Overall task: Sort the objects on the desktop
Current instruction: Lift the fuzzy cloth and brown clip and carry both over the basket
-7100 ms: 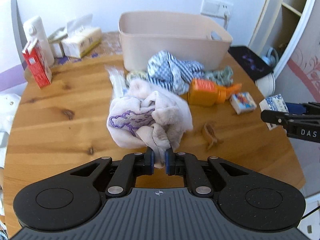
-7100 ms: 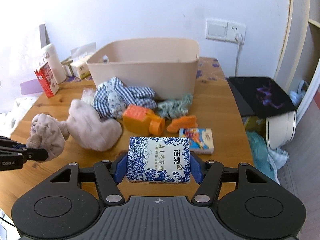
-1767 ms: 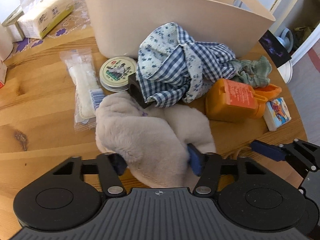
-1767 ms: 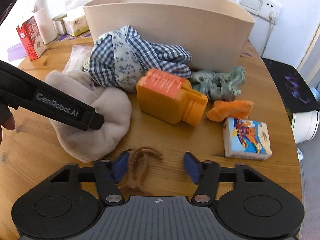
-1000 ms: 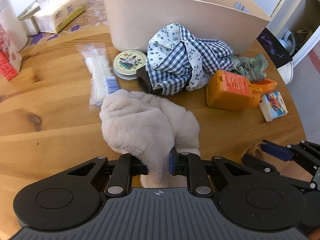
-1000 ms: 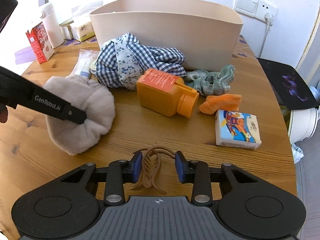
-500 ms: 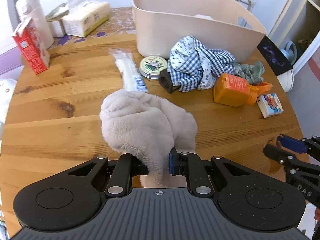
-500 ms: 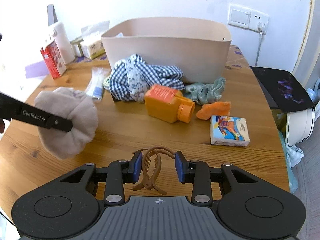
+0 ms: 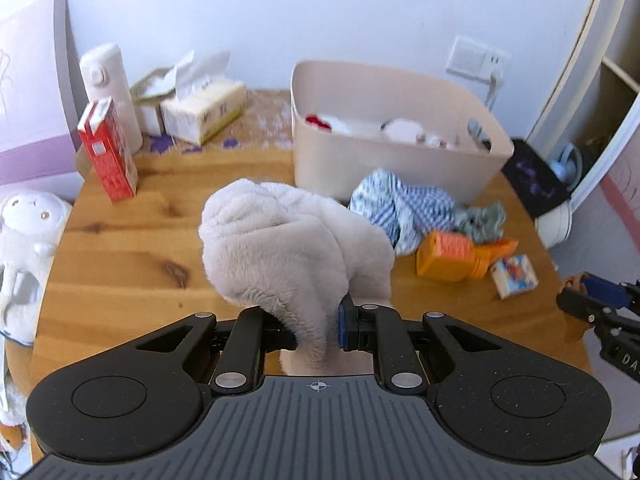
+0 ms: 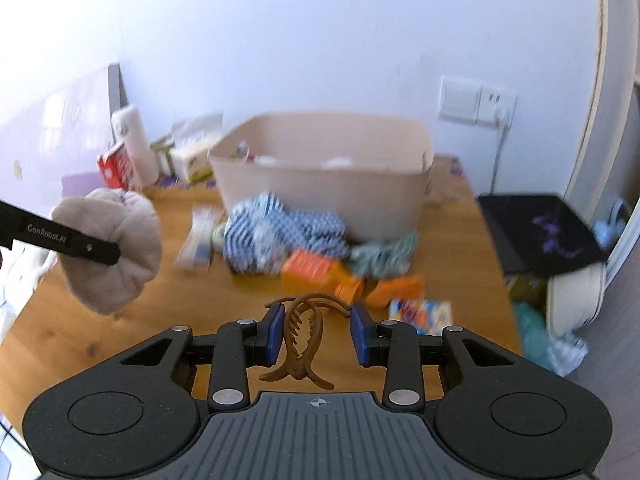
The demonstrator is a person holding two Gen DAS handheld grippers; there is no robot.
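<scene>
Up above the wooden tabletop (image 9: 120, 264), the left gripper (image 9: 318, 326) is clamped on a fluffy beige plush cloth (image 9: 288, 248), held off the surface. Meanwhile the right gripper (image 10: 316, 334) grips a brown claw hair clip (image 10: 302, 336) between its blue pads. Against the far edge stands the beige storage bin (image 9: 384, 160), with a blue checked cloth (image 9: 404, 208) and an orange bottle (image 9: 448, 256) lying before it.

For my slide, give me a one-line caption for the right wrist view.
Right gripper holds a brown hair claw above the table, the beige bin beyond.
</scene>
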